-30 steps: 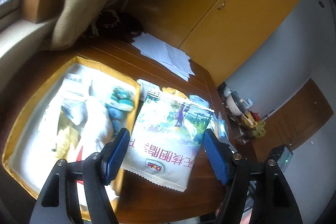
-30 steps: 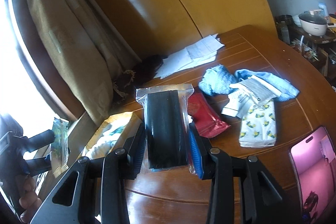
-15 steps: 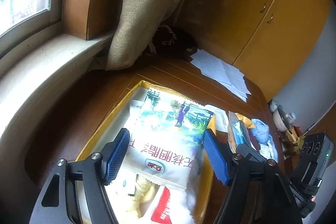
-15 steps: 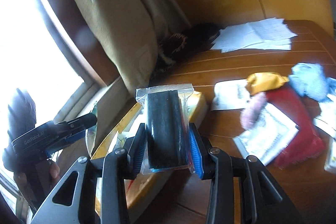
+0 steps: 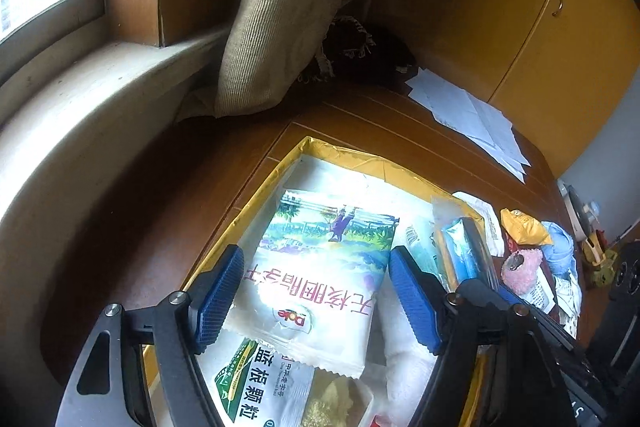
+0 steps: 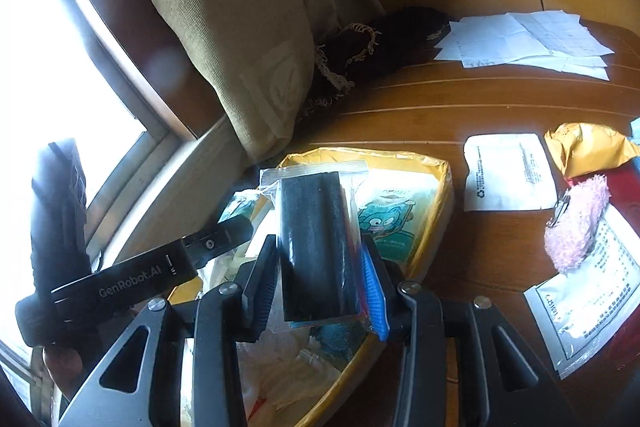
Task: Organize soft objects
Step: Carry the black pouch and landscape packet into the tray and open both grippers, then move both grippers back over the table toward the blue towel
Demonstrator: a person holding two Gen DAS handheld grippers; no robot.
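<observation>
Clamped in the left tongs [image 5: 316,263]: a white packet [image 5: 312,307] with a printed landscape, pads against its two sides, in the lower middle of the left wrist view. Hanging just over a yellow box [image 5: 352,153] already full of other packets and white soft things; cannot tell if touching them.

Clamped in the right tongs [image 6: 319,243]: a zip bag [image 6: 312,211] with a black folded thing inside, upright, in the middle of the right wrist view, over the same box from its right side.

On the desk [image 5: 360,115] right of the box in the right wrist view: a white pouch [image 6: 508,175], a gold wrapper [image 6: 584,147], a pink fluffy piece [image 6: 576,227], lying near each other. Farther, at upper right: loose papers [image 6: 520,43]. Behind the box, upper middle: a beige curtain [image 5: 280,7], its end resting on the desk.
</observation>
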